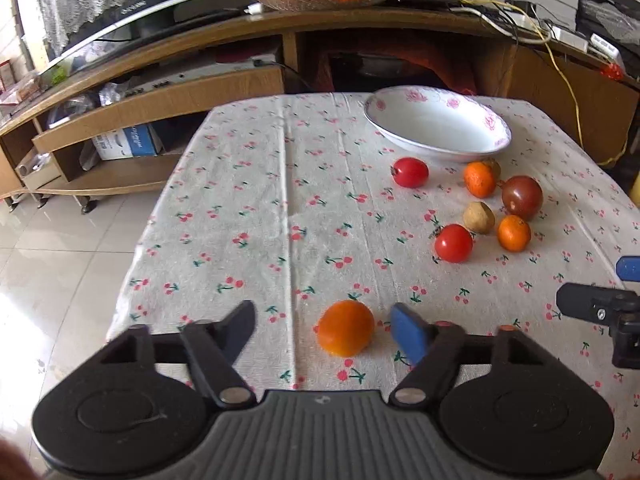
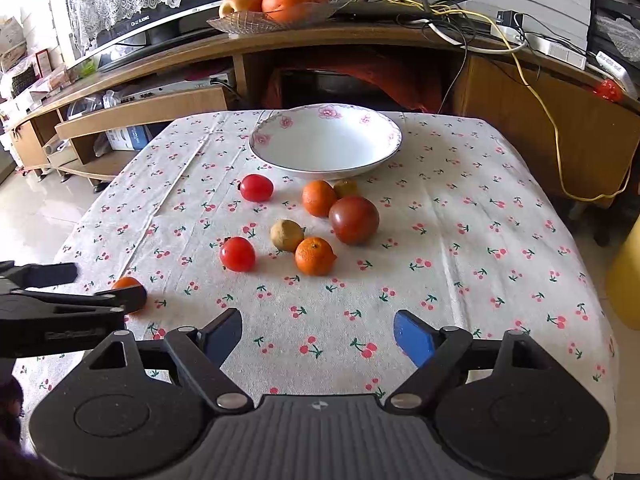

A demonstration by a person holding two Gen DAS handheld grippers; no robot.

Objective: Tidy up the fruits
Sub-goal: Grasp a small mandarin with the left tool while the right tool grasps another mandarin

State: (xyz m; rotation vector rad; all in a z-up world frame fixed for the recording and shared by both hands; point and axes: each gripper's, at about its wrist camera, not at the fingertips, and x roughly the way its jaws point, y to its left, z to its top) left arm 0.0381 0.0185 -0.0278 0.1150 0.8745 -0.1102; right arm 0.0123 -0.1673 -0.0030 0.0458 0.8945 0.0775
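Note:
My left gripper (image 1: 326, 330) is open, its fingers on either side of an orange fruit (image 1: 346, 333) on the tablecloth, not touching it. A white floral bowl (image 1: 438, 124) stands empty at the far side; it also shows in the right wrist view (image 2: 326, 140). In front of it lie two red tomatoes (image 1: 410, 172) (image 1: 453, 243), two small oranges (image 1: 479, 179) (image 1: 513, 233), a dark tomato (image 1: 522, 197) and a brown fruit (image 1: 479, 217). My right gripper (image 2: 318, 334) is open and empty above bare cloth. The left gripper (image 2: 80, 288) partly hides the orange fruit (image 2: 126, 282) there.
The table wears a cherry-print cloth (image 1: 240, 220). Behind it a wooden TV stand (image 2: 360, 40) carries a glass dish of large fruit (image 2: 276, 4) and several cables (image 2: 520, 60). Tiled floor (image 1: 48, 240) lies to the left. A yellow object (image 2: 626, 272) stands at the right edge.

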